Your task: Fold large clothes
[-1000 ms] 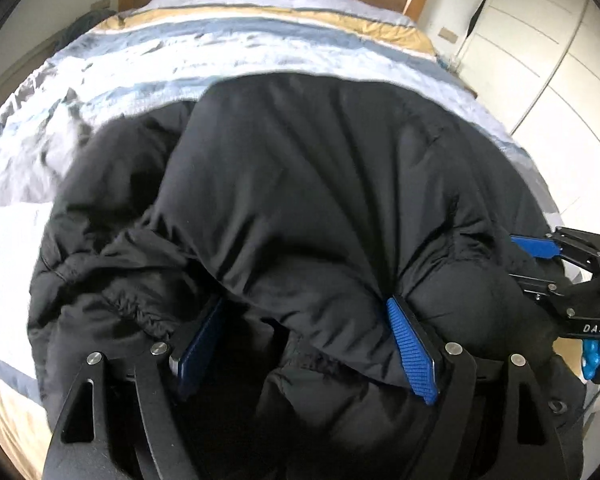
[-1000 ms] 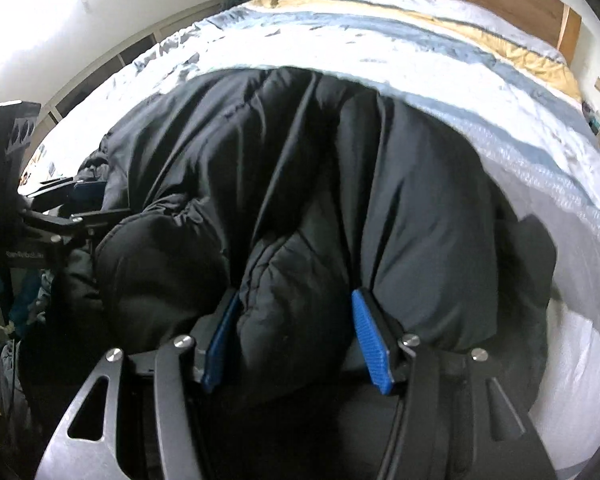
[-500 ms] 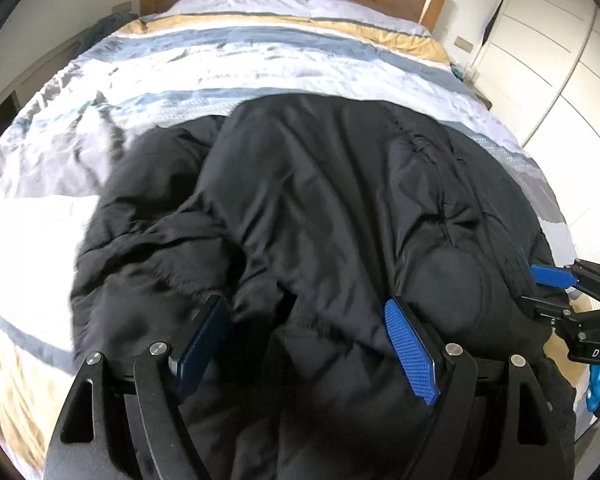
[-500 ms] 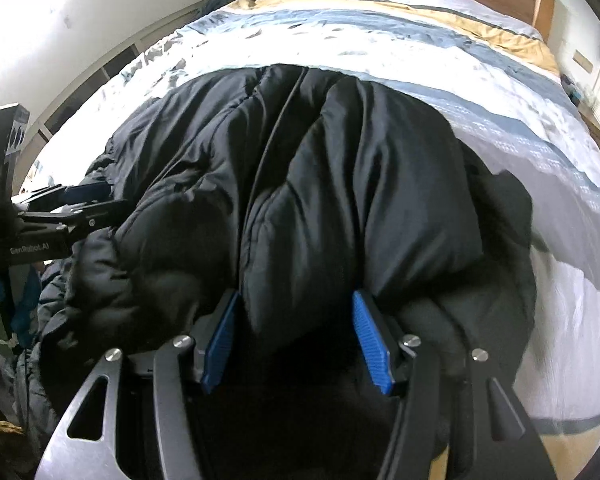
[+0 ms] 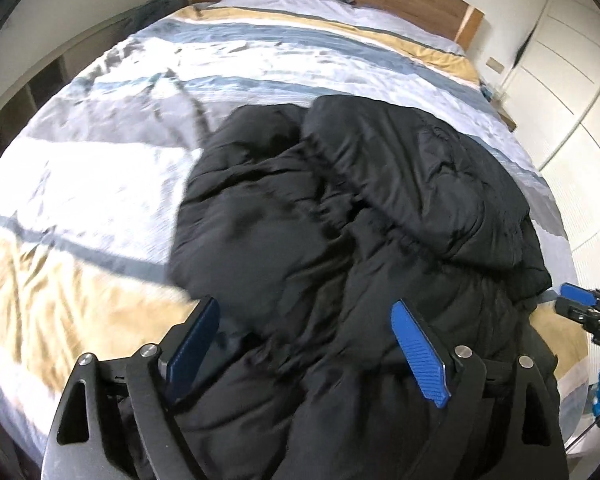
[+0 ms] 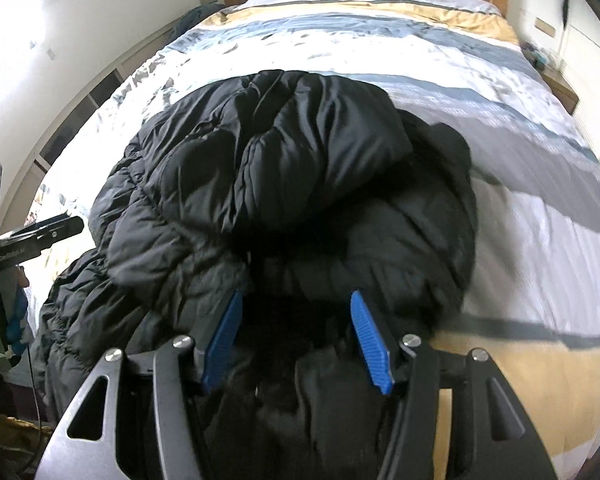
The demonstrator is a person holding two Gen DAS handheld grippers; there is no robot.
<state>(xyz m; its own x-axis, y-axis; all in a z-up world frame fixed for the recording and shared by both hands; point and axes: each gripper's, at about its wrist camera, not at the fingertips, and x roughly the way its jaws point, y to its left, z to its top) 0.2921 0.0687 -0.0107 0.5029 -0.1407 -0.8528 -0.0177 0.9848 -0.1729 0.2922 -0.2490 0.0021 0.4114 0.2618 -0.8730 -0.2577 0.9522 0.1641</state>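
With the left tool [image 5: 304, 356] just widening and loose, keep the right tool [image 6: 296, 340] clamped on the black puffer jacket [image 6: 300, 168] and lay the fold flat on the bed [image 5: 100, 160].

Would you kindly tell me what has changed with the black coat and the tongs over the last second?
Both tongs drew back toward the foot of the bed, so more striped cover shows around the black coat. The left tongs have just been opening, pads clear of the fabric between them. The right tongs kept their width, coat bunched between them. The coat stays folded over.
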